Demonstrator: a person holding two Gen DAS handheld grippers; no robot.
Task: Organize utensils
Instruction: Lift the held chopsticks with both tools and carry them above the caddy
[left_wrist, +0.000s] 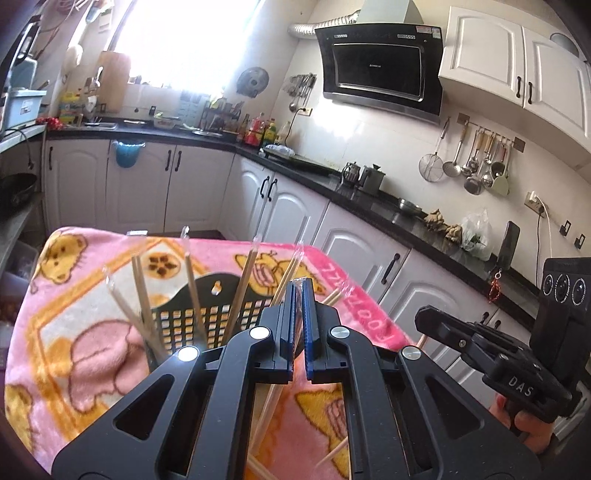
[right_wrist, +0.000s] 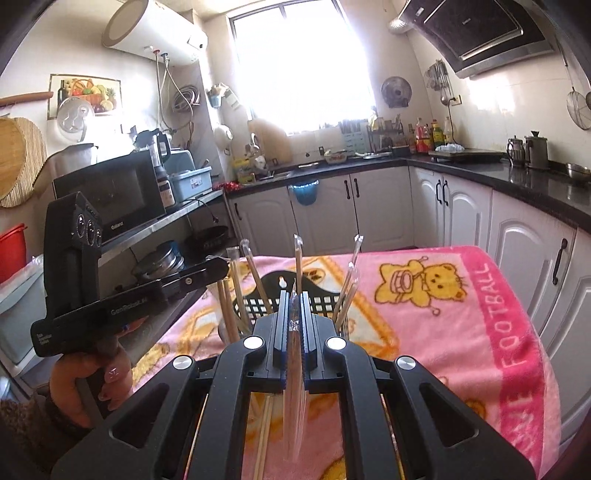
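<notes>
The right gripper (right_wrist: 293, 295) pinched a wrapped chopstick pair (right_wrist: 294, 373) running near to far. The left gripper (left_wrist: 297, 286) stood closed, apparently empty. Chopsticks (left_wrist: 192, 284) in the black holder (left_wrist: 218, 295) leaned upward.

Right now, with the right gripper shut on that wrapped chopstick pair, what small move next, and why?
Probably carry the right gripper forward and lower the wrapped chopsticks into the black basket. Its fingers pinch the clear sleeve just short of the basket, where other pairs already stand upright. The left gripper looks shut, holding nothing I can make out.
</notes>
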